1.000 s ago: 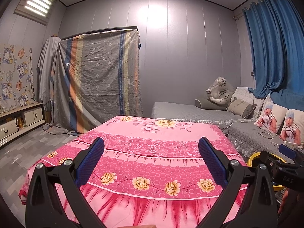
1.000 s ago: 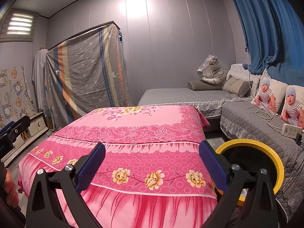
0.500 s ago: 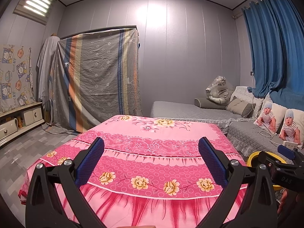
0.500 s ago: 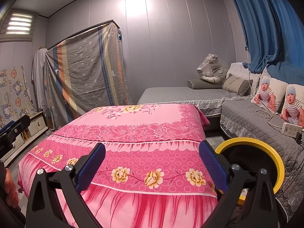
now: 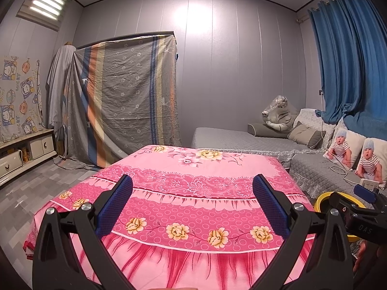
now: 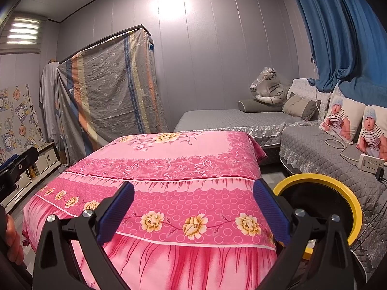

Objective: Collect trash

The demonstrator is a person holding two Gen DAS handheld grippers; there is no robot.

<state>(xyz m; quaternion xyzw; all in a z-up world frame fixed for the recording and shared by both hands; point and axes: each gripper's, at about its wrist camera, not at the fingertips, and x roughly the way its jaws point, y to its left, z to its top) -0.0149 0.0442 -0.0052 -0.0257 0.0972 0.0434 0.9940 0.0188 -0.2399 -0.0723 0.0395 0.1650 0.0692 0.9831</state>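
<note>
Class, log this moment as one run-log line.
left tool: open, empty | right tool: open, empty | yellow-rimmed bin: right of pink table | trash: none visible

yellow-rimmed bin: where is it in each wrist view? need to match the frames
Left wrist view: the bin is at the far right edge, low, mostly hidden behind the right gripper; only an arc of yellow rim shows.
Right wrist view: the bin is at lower right, just past the right-hand finger, its dark opening visible.
Shared landmark: the pink flowered cloth, immediately left of the bin in both.
</note>
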